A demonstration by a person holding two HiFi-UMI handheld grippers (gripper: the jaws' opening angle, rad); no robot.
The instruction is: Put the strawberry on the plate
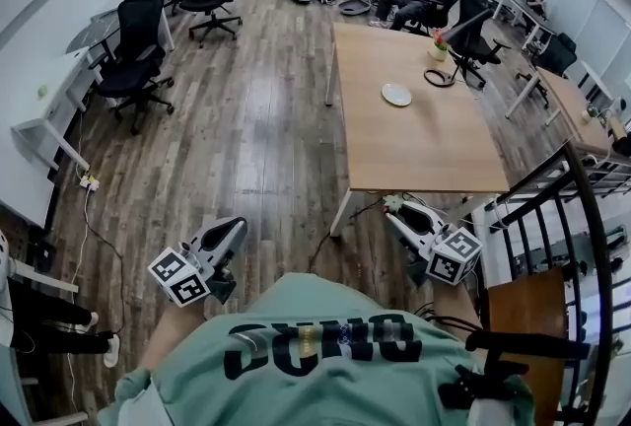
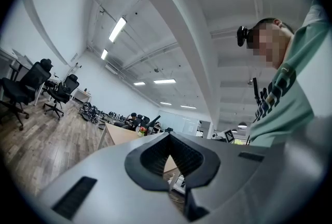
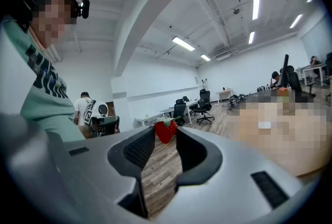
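Strawberry (image 3: 165, 129) sits clamped between the fingers of my right gripper (image 3: 164, 138), in the air just short of the tabletop's (image 1: 434, 153) near edge. My left gripper (image 2: 168, 137) has its fingers together on nothing. The plate (image 1: 396, 95) lies bare toward the far side, well apart from me. I judge the pick-up done; the carry and set-down remain.

Long ceiling lamps (image 2: 117, 29) light the room brightly and evenly; shadows under the desk (image 1: 424, 148) are soft and weak. The wooden floor (image 1: 246, 118) shows a mild shine. All views are fisheye: straight lines bend near the edges, and both gripper views have dark rounded corners.
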